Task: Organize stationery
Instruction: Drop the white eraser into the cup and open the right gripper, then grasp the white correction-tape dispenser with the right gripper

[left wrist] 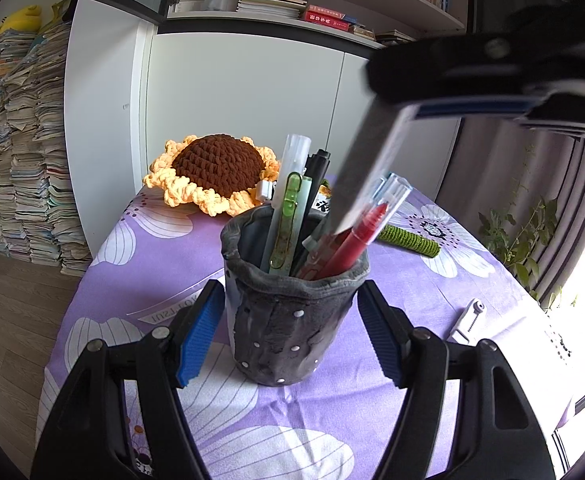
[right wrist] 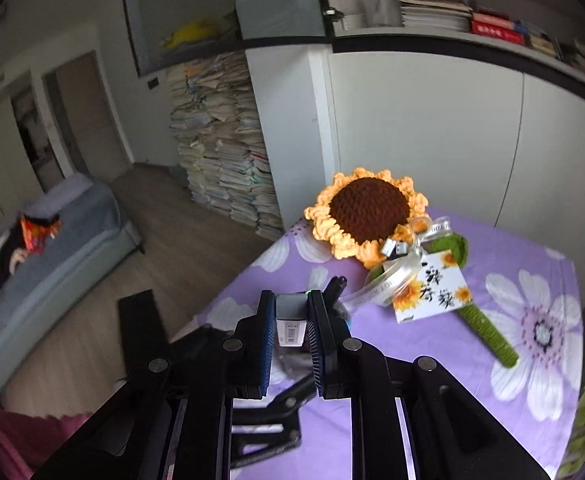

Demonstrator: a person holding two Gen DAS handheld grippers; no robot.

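A dark grey fabric pen holder (left wrist: 292, 332) stands on the purple flowered tablecloth (left wrist: 152, 264), stuffed with several pens, among them a red pen (left wrist: 356, 240) and a green-clipped one (left wrist: 288, 224). My left gripper (left wrist: 291, 286) is shut on the holder, its blue pads pressing both sides. At the upper right hangs my right gripper (left wrist: 404, 96), shut on a flat grey-and-white oblong item (left wrist: 366, 168); that item's lower end sits at the holder's mouth among the pens. In the right wrist view the right gripper (right wrist: 290, 300) clamps the same item (right wrist: 290, 322), whose barcode label shows.
A crocheted sunflower (left wrist: 216, 172) with a green stem (left wrist: 408, 238) and a printed card (right wrist: 432, 288) lies at the table's far side. A white utility knife (left wrist: 466, 320) lies at the right. Tall paper stacks (left wrist: 20, 152) stand on the floor to the left; a plant (left wrist: 512, 232) stands on the right.
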